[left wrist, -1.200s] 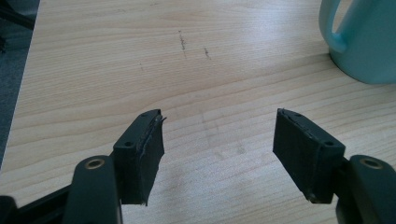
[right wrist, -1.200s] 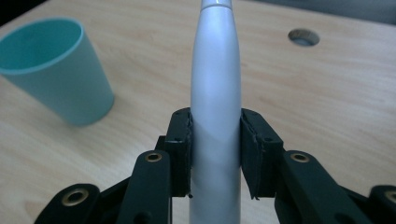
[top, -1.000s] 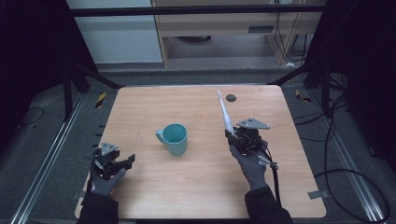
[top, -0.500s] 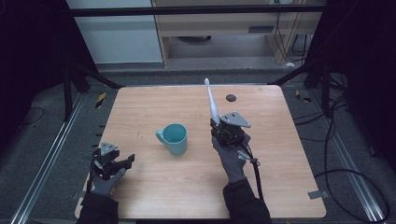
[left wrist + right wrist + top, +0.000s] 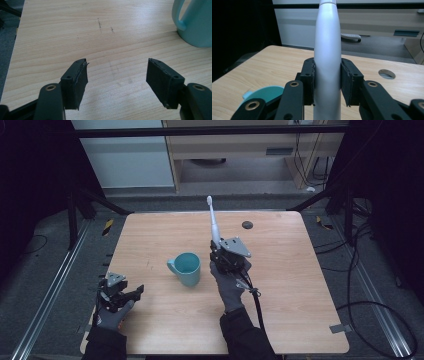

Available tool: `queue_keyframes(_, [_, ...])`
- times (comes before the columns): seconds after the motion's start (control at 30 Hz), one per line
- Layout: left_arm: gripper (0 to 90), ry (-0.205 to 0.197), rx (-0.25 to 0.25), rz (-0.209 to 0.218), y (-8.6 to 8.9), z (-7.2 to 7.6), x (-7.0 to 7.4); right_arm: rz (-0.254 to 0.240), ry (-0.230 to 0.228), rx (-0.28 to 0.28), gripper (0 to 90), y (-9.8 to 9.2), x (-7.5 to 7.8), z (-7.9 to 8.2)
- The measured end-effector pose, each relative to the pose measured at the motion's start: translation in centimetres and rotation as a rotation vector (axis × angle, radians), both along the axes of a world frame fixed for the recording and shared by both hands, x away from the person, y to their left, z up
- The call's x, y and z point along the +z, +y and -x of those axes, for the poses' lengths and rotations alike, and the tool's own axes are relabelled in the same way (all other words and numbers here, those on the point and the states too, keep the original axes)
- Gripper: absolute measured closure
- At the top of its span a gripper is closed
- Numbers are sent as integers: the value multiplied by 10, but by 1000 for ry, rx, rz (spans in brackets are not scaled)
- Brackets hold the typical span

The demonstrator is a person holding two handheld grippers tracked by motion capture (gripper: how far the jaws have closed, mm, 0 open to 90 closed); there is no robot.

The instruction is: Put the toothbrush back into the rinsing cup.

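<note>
One toothbrush (image 5: 214,222) upright, clenched in right claw (image 5: 220,254), beside cup (image 5: 186,268), left claw (image 5: 131,293) released.

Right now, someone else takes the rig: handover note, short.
Right gripper: shut on the electric toothbrush, held upright in the air beside the teal mug, brush head up.
Left gripper: open, holding nothing, low over the table at its near left corner.
Done: toothbrush picked up.
Left: probably stand it in the mug; it is not in yet.
</note>
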State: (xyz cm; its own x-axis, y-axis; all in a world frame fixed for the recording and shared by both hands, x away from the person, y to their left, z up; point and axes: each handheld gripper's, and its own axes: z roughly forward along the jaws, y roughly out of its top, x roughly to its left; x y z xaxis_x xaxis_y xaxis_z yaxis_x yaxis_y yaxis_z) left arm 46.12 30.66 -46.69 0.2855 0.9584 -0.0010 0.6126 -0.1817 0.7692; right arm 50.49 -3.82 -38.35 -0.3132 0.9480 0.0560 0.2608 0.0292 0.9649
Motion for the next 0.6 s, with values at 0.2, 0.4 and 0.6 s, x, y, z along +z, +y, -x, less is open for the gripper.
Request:
queue_keyframes(0.2, [327,-7,6,1,1,0,1,-18,-9,12,664,19,1,-3])
queue_keyframes(0.4, [327,-10,8,1,1,0,1,-47,-19,24,664,31,3,-6])
queue_keyframes(0.6, [327,-10,14,-3,3,0,0,-71,-22,32,664,44,3,-11])
